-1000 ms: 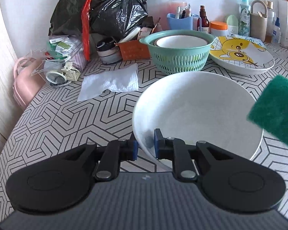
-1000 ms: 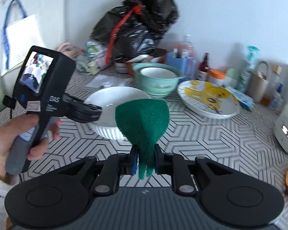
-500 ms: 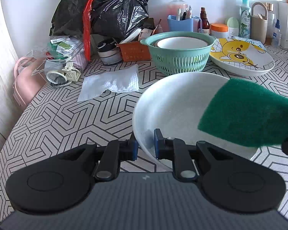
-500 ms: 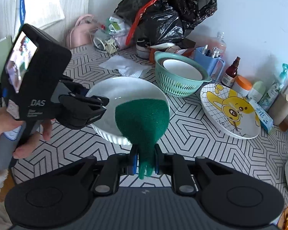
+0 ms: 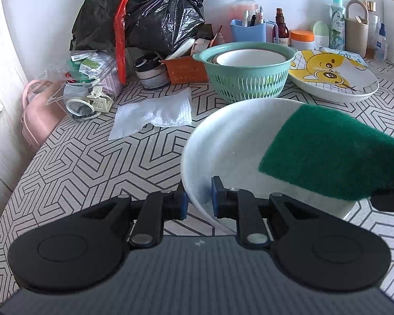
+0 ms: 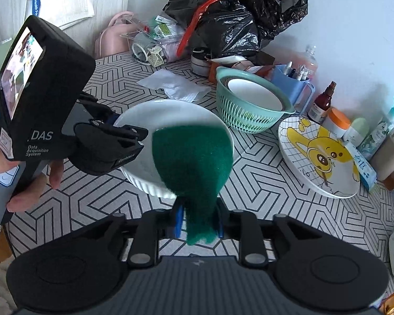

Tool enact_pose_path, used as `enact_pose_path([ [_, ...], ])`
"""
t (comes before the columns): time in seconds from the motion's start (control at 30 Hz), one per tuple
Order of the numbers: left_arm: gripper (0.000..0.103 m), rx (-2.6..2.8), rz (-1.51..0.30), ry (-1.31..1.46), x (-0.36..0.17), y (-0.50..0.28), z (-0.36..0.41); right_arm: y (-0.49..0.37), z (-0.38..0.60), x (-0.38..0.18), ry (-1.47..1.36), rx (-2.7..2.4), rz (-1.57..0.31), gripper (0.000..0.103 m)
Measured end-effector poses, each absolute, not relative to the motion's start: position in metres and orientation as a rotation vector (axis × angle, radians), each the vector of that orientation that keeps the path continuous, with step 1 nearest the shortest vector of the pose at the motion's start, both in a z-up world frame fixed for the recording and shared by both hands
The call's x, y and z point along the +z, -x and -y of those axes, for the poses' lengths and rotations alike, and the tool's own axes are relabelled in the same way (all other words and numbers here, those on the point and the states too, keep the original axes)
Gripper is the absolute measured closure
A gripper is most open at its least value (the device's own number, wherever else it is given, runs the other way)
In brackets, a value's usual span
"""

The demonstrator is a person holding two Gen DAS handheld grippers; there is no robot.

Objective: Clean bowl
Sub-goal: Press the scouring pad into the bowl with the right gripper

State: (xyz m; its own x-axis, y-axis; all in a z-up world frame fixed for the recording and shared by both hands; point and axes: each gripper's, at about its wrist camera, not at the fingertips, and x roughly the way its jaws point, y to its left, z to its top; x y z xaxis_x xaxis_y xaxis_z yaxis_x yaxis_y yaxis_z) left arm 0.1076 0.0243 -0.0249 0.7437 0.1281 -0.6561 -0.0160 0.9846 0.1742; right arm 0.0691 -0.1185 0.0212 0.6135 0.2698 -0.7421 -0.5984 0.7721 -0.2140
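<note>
Cluttered home table, toiletry bottles, cartoon plate, bin bag

a black rubbish bag with a red strip is slumping against the wall at the back of the patterned counter. a teal colander is sitting in front of it, holding a white dish inside. just to its right a plate with a yellow cartoon animal is lying flat. a white paper towel is lying crumpled to the colander's left, near a clear plastic box of oddments and a pink bag at the counter's edge. along the wall a blue pen cup, a brown bottle, an orange-lidded jar and a spray bottle are standing in a row.
</note>
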Motion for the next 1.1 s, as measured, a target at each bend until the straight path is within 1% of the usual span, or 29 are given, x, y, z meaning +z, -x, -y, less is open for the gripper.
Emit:
enact_pose_path([
  [0.07,0.086,0.078,-0.729,-0.161,-0.025,-0.108,-0.024,-0.070,0.118,0.021,0.480,0.524,-0.754,0.069],
  [0.17,0.086,0.084,-0.729,-0.161,-0.025,-0.107,-0.021,-0.071,0.116,0.022,0.487,0.526,-0.751,0.069],
  [0.23,0.086,0.083,-0.729,-0.160,-0.025,-0.108,-0.022,-0.072,0.115,0.022,0.492,0.527,-0.749,0.066],
  [0.33,0.086,0.081,-0.730,-0.165,-0.025,-0.108,-0.021,-0.074,0.114,0.023,0.489,0.541,-0.751,0.066],
  [0.47,0.086,0.070,-0.732,-0.184,-0.025,-0.108,-0.020,-0.081,0.112,0.028,0.523,0.617,-0.798,0.070],
  [0.57,0.086,0.062,-0.733,-0.193,-0.025,-0.109,-0.020,-0.089,0.109,0.032,0.569,0.655,-0.837,0.070],
  [0.63,0.086,0.057,-0.734,-0.190,-0.025,-0.109,-0.021,-0.095,0.106,0.033,0.602,0.674,-0.867,0.068],
  [0.7,0.086,0.055,-0.736,-0.186,-0.025,-0.109,-0.022,-0.099,0.103,0.032,0.622,0.670,-0.889,0.064],
  [0.77,0.086,0.056,-0.736,-0.185,-0.025,-0.109,-0.022,-0.100,0.102,0.033,0.629,0.666,-0.888,0.058],
  [0.83,0.086,0.056,-0.735,-0.183,-0.025,-0.109,-0.022,-0.099,0.103,0.034,0.629,0.662,-0.877,0.047],
  [0.97,0.086,0.050,-0.742,-0.175,-0.025,-0.109,-0.024,-0.096,0.103,0.036,0.628,0.654,-0.854,0.038],
  [1.0,0.085,0.049,-0.743,-0.174,-0.025,-0.110,-0.024,-0.095,0.103,0.036,0.628,0.652,-0.849,0.034],
  [1.03,0.085,0.048,-0.744,-0.174,-0.025,-0.110,-0.024,-0.095,0.103,0.037,0.628,0.650,-0.843,0.033],
  [1.1,0.085,0.050,-0.745,-0.175,-0.025,-0.113,-0.025,-0.093,0.104,0.037,0.628,0.646,-0.832,0.033],
])
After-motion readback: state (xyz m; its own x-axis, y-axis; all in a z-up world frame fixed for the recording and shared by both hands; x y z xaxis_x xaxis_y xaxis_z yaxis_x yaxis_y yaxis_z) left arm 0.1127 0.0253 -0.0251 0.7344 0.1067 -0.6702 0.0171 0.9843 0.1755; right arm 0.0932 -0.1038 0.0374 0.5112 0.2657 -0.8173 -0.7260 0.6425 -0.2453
